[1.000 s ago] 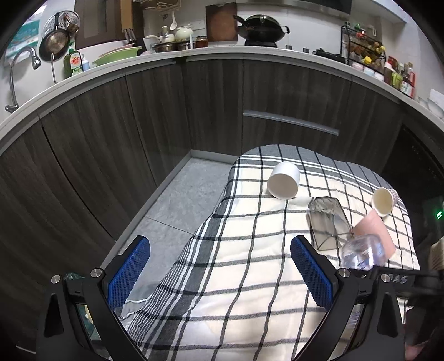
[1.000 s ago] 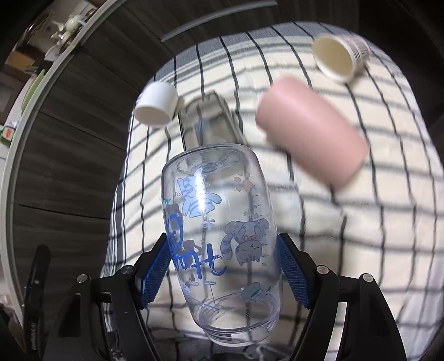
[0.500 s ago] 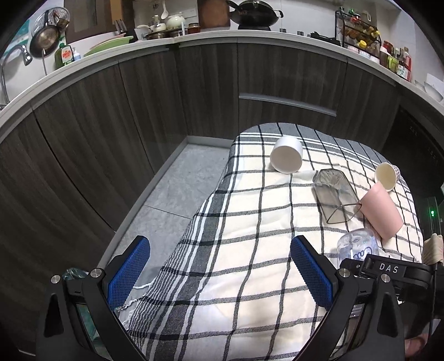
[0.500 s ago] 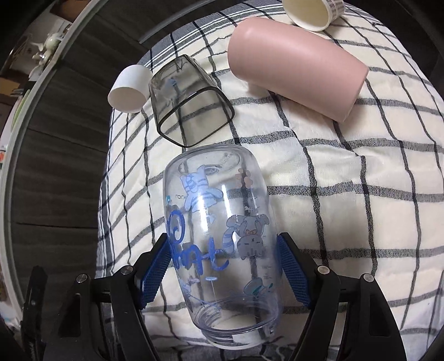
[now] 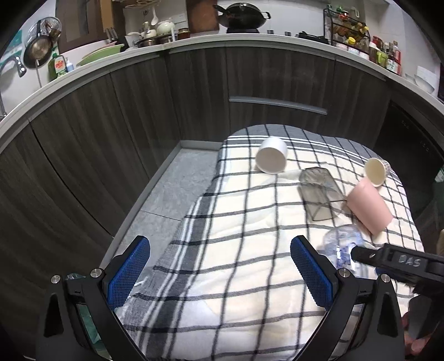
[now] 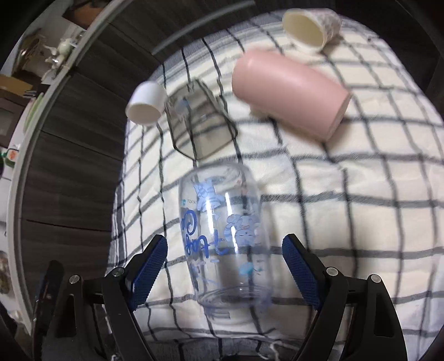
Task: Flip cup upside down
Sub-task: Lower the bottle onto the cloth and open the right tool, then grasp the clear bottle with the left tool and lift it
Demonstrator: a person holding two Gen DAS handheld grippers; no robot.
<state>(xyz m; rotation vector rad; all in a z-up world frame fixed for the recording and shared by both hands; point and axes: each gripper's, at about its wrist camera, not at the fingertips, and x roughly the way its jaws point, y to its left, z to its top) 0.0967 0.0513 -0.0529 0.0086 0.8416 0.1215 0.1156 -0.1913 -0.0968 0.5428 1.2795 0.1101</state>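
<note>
The clear cup (image 6: pixel 226 241) — transparent, printed with blue cartoon figures and lettering — sits between the fingers of the right gripper (image 6: pixel 224 273), its wide rim toward the camera and its rounded closed end pointing away toward the other cups. The gripper's blue pads (image 6: pixel 148 273) stand wide apart, with a visible gap on each side of the cup, so nothing is clamped. The cup appears to rest on the checked cloth (image 6: pixel 347 222), though contact underneath cannot be made out, and the picture is slightly blurred.

Beyond it lie a grey square tumbler (image 6: pixel 198 130) on its side, a pink cup (image 6: pixel 288 93) on its side, a white cup (image 6: pixel 145 104) tipped with its mouth showing, and a cream paper cup (image 6: pixel 308 26) at the far edge.

From the left wrist view, the left gripper (image 5: pixel 220 273) is spread fully and holds nothing — it hangs over the near left part of the cloth (image 5: pixel 236 236). The clear cup (image 5: pixel 342 245) shows just right of its right finger, partly hidden by the black body of the right gripper (image 5: pixel 394 261). Dark wood cabinets (image 5: pixel 138 125) curve behind.
</note>
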